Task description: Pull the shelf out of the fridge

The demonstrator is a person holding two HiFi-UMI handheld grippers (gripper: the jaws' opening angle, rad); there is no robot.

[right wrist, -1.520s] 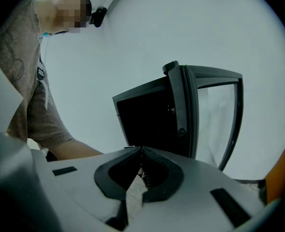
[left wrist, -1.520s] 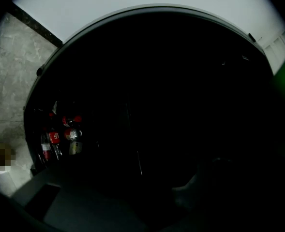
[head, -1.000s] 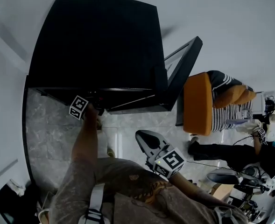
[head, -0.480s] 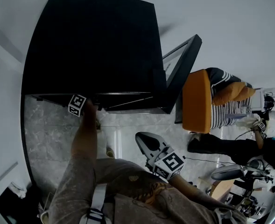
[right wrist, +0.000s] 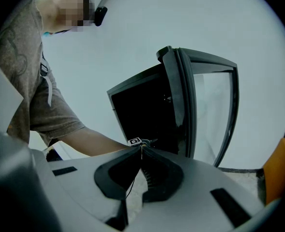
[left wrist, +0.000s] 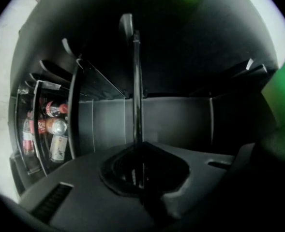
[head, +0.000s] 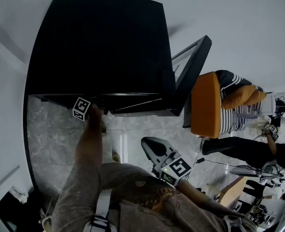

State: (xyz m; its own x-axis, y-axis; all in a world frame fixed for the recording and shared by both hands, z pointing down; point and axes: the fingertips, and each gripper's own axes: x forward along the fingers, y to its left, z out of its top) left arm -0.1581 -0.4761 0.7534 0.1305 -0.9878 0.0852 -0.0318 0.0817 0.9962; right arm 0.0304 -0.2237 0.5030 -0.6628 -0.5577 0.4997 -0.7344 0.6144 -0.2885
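Since the shelf has to slide straight out, the left gripper (left wrist: 138,148) goes in level at the mouth of the fridge (head: 98,42) and takes the shelf (left wrist: 136,81) by its front edge. Its jaws have just been closing and now pinch that thin edge, which runs edge-on up the middle of the left gripper view. In the head view only its marker cube (head: 82,108) shows, right at the fridge's front lip, with the tips hidden in the dark opening

The door (head: 190,66) stands swung wide to the right, likely so nothing blocks the pull path

The right gripper (right wrist: 141,150) has its jaws pressed together on nothing. It's held back by the person's torso, well apart from the fridge and aimed toward it. It looks parked, since one grip on the edge seems enough for this step

The shelf is inside the fridge, not drawn out yet; the pull itself looks like the next step

Contents: the gripped shelf looks bare as far as it shows, though the interior is dark. Drinks sit in another compartment at the left edge of the left gripper view, behind curved rack bars (left wrist: 73,110): a red-labelled bottle (left wrist: 52,109) and cans (left wrist: 56,127), apart from the held shelf. With nothing riding on the shelf, little should tip when it moves
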